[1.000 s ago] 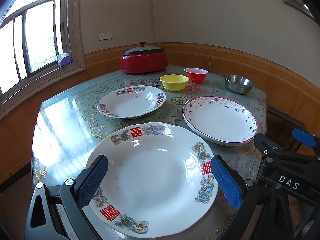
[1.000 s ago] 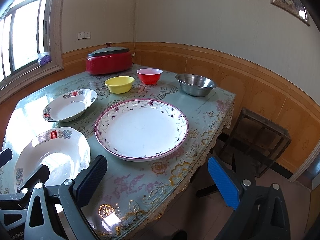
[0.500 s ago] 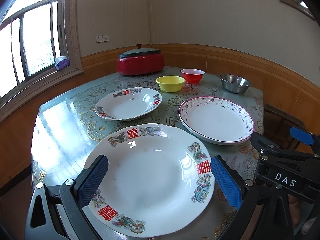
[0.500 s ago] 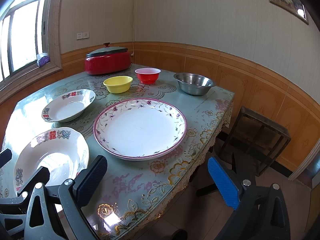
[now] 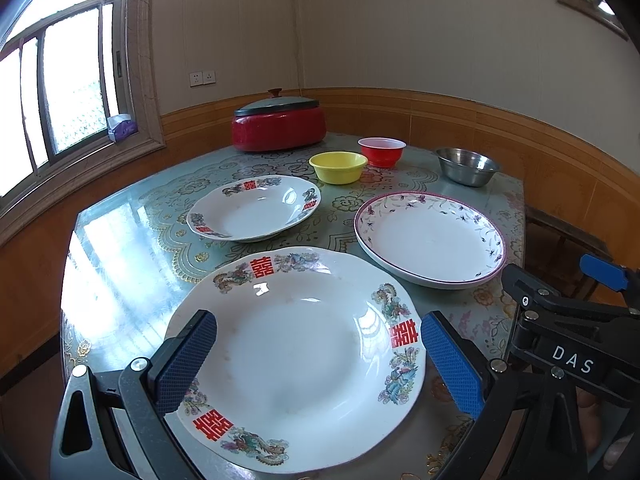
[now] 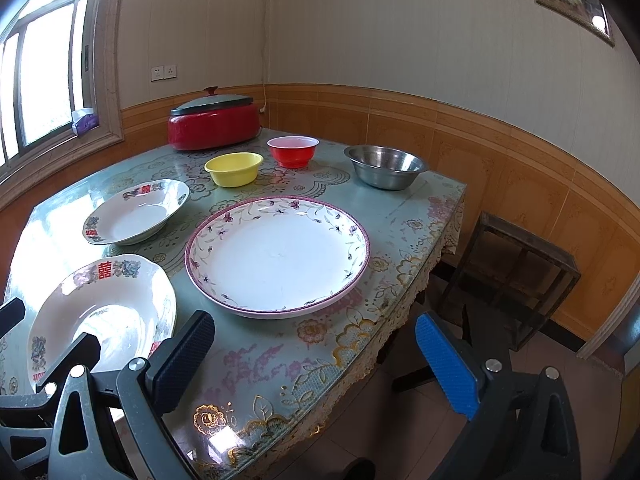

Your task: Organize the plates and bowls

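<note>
A large white plate with red characters (image 5: 296, 356) lies at the table's near edge, and my open left gripper (image 5: 318, 364) hovers over it, fingers either side. A smaller matching deep plate (image 5: 254, 208) lies behind it. A purple-rimmed floral plate (image 5: 430, 236) lies to the right; it shows centrally in the right wrist view (image 6: 278, 254). My right gripper (image 6: 314, 364) is open and empty above the table's near corner. A yellow bowl (image 6: 234, 168), a red bowl (image 6: 293, 151) and a steel bowl (image 6: 386, 166) stand at the back.
A red lidded pot (image 5: 278, 126) stands at the table's far edge by the wall. A dark wooden stool (image 6: 520, 264) stands on the floor right of the table. The table (image 6: 404, 216) has a glass-covered floral cloth. A window is at left.
Both grippers have tilted up slightly, so the table sits lower in view. The left gripper has drawn back a little. Nothing on the table has moved.
</note>
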Tool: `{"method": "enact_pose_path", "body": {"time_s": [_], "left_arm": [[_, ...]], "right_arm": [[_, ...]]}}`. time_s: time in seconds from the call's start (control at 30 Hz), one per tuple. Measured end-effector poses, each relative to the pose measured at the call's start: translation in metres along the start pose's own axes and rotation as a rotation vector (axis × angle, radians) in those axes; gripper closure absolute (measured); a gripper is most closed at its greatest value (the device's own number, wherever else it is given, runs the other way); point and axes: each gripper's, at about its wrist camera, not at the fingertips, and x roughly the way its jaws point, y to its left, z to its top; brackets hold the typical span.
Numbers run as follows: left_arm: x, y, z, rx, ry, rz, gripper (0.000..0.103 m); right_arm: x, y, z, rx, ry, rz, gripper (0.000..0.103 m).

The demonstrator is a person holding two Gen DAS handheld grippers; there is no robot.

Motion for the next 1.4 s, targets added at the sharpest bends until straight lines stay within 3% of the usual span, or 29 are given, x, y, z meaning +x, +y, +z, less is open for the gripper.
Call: {"method": "enact_pose_path", "body": {"time_s": [0.8, 1.0, 1.23, 1.4], "left_arm": [[0.007, -0.006, -0.003, 0.023, 0.045, -0.042, 0.000], [0.011, -0.008, 0.001, -0.003, 0.086, -0.231, 0.000], [0.027, -0.026, 0.018, -0.015, 0.121, -0.260, 0.000], [0.045, -0.044, 0.036, -0.048, 0.126, -0.270, 0.000]], "right_arm": [[0.011, -0.011, -0.004, 0.023, 0.030, 0.028, 0.000], [0.027, -0.037, 0.008, 0.070, 0.065, 0.211, 0.000], [0.051, -0.066, 0.028, 0.064, 0.099, 0.344, 0.000], [0.076, -0.082, 0.045, 0.004, 0.108, 0.390, 0.001]]}}
